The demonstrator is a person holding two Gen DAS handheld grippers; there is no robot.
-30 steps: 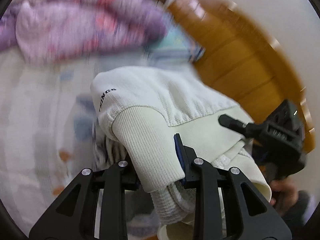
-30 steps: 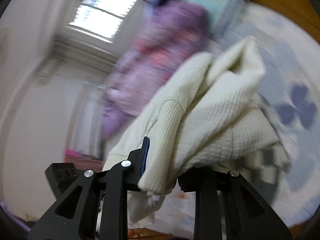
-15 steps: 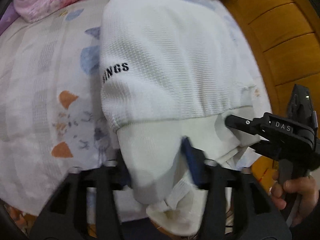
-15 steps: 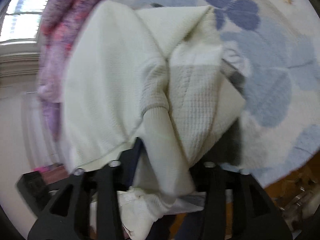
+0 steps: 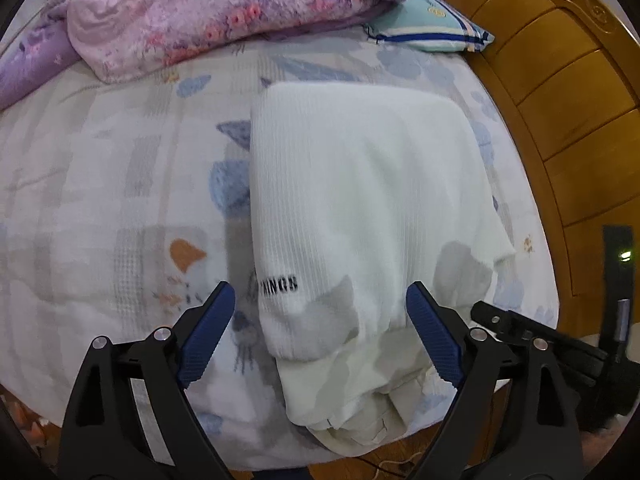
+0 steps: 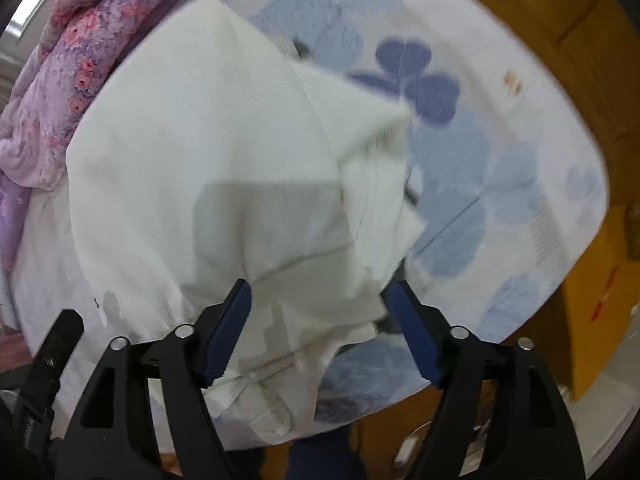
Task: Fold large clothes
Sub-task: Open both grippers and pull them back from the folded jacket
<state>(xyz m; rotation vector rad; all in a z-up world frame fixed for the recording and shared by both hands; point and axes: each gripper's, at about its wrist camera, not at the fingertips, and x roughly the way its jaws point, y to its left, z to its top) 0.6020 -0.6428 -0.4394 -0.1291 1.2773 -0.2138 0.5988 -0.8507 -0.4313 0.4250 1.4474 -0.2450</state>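
Observation:
A white knit sweater (image 5: 360, 200) with small black lettering lies folded on the patterned bedsheet (image 5: 100, 200), its ribbed hem hanging over the near bed edge. My left gripper (image 5: 320, 320) hovers over that hem with its jaws opening wide. The blue pads (image 5: 208, 336) stand clear of the fabric on both sides. In the right wrist view the same sweater (image 6: 220, 160) fills the middle. My right gripper (image 6: 320, 320) points down over its crumpled lower edge, jaws opening, with cloth lying loose between the pads. The right gripper (image 5: 540, 344) also shows at the left view's lower right.
A purple floral quilt (image 5: 200, 12) is bunched along the far side of the bed. A striped pillow (image 5: 432, 28) lies against the curved wooden headboard (image 5: 560, 100). The bed's near edge runs just under both grippers, with wooden floor below.
Both grippers held the sweater's ribbed edges shut a second ago. They came down, laid the sweater flat on the bed and spread their jaws, letting the fabric go.

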